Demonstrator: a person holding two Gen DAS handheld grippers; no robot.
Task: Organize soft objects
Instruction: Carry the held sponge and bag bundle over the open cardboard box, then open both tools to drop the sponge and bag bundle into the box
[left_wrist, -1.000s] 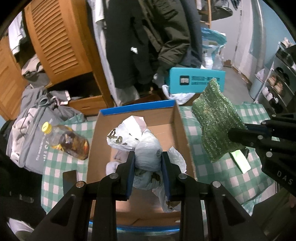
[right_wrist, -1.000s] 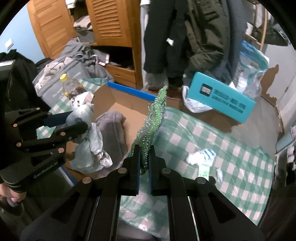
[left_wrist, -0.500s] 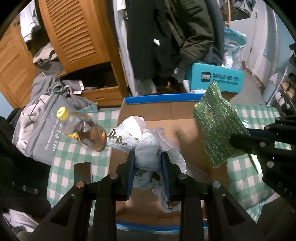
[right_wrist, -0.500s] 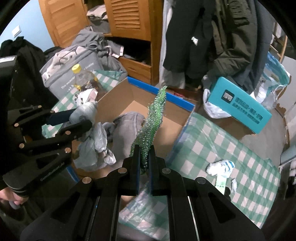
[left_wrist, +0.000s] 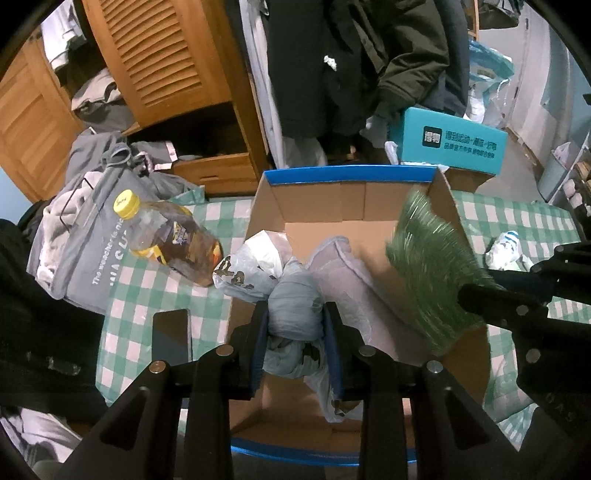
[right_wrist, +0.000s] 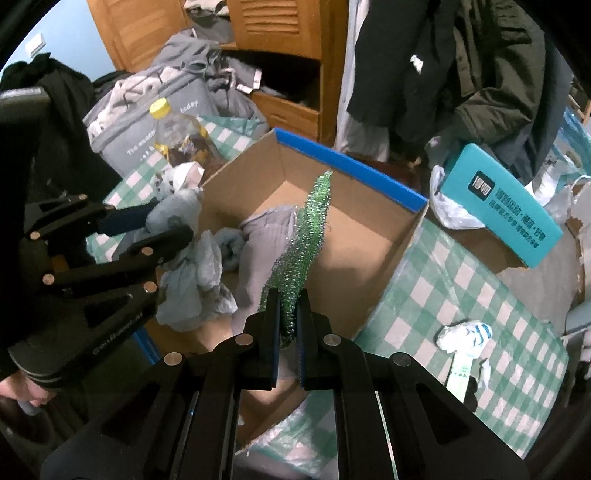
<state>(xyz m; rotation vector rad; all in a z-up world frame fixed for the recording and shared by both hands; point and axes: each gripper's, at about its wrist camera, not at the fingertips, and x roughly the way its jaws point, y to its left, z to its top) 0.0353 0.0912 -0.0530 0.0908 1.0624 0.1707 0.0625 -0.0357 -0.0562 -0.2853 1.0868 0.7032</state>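
My left gripper (left_wrist: 295, 325) is shut on a bundle of pale blue plastic bags (left_wrist: 291, 299) and holds it over the near left part of an open cardboard box (left_wrist: 351, 206) with a blue rim. My right gripper (right_wrist: 287, 317) is shut on a sparkly green cloth (right_wrist: 303, 243) and holds it upright over the box (right_wrist: 351, 158). In the left wrist view the green cloth (left_wrist: 432, 280) hangs blurred over the box's right side. A grey folded cloth (left_wrist: 347, 269) lies inside the box. The bag bundle (right_wrist: 184, 258) and left gripper (right_wrist: 155, 229) show in the right wrist view.
A bottle with a yellow cap (left_wrist: 166, 240) lies left of the box on the green checked tablecloth (left_wrist: 147, 288). A dark phone (left_wrist: 171, 336) lies near it. A teal box (left_wrist: 450, 144) stands behind. A crumpled wrapper (right_wrist: 461, 336) lies on the cloth at right. A grey bag (left_wrist: 85, 236) sits far left.
Both grippers have moved left and forward over the box with their loads. The green cloth went from beside the box's right wall to above its inside. The grey cloth has come into view.
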